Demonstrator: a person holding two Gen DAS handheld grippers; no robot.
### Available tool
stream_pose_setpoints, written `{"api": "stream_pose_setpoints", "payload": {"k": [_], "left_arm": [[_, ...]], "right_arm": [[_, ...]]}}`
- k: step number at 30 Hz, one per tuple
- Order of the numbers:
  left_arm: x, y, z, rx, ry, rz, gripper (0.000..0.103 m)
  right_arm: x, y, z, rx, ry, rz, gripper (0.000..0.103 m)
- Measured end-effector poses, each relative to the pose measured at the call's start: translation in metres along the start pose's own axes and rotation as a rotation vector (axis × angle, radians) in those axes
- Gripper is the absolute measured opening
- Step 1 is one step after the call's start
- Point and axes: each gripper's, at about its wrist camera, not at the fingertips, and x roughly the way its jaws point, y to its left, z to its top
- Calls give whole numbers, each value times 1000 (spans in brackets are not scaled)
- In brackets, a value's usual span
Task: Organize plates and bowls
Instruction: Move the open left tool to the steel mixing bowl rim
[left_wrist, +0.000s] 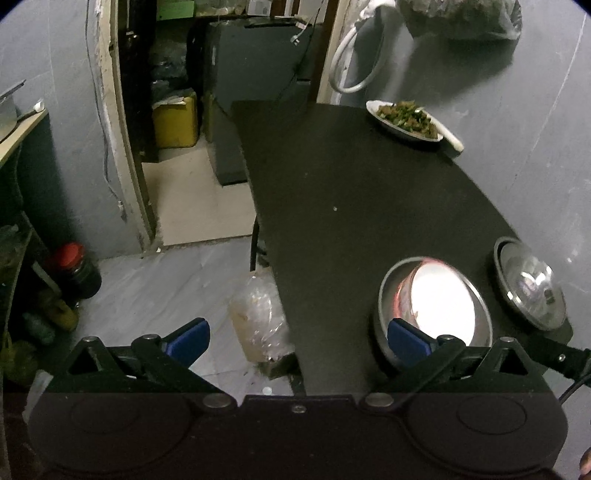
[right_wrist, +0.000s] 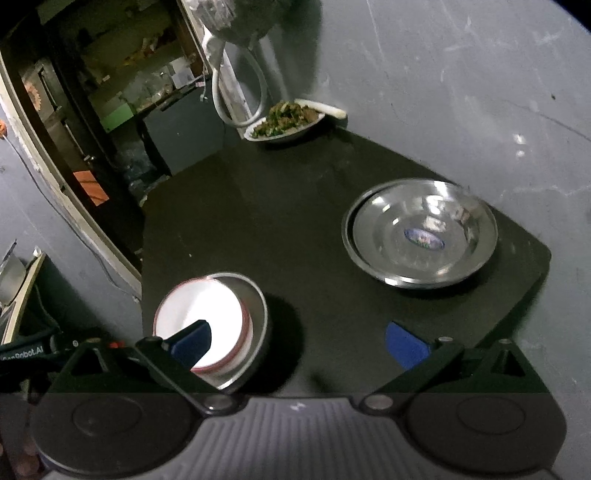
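From the left wrist camera, the black rectangular table serves as the landmark. The left gripper hangs over its near left edge with its blue-padded jaws spread wide and nothing between them; one pad sits above the floor, the other just over the rim of a round steel bowl. That bowl stands at the table's near end and holds a white plate with a red rim, tilted inside it and glaring under the light. Beside it, at the near right corner, lie the shiny steel plates, seen edge-on and partly cut off. At the far end rests a white dish of chopped greens. Only this view shows what lies off the table's left side: a yellow jerrycan, a dark jar with a red lid and a clear plastic bag on the floor.

From the right wrist camera, the right gripper is likewise wide open and empty above the table's near part. This view shows the steel plates fully: two nested, the upper one carrying a blue oval sticker too small to read. Lettering on the other gripper's body at the left edge seems to read "GenRobot.AI", with the first letters unclear.
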Motion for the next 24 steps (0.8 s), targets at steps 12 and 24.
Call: {"api": "stream_pose_setpoints", "payload": {"k": [12,24], "left_arm": [[0,5,-20,20,47,18,102],[7,8,-29,17,96,32,102]], "right_arm": [[0,-2,-21,-18,68,-15,103],[3,2,-31,-51,143,-23,103]]}}
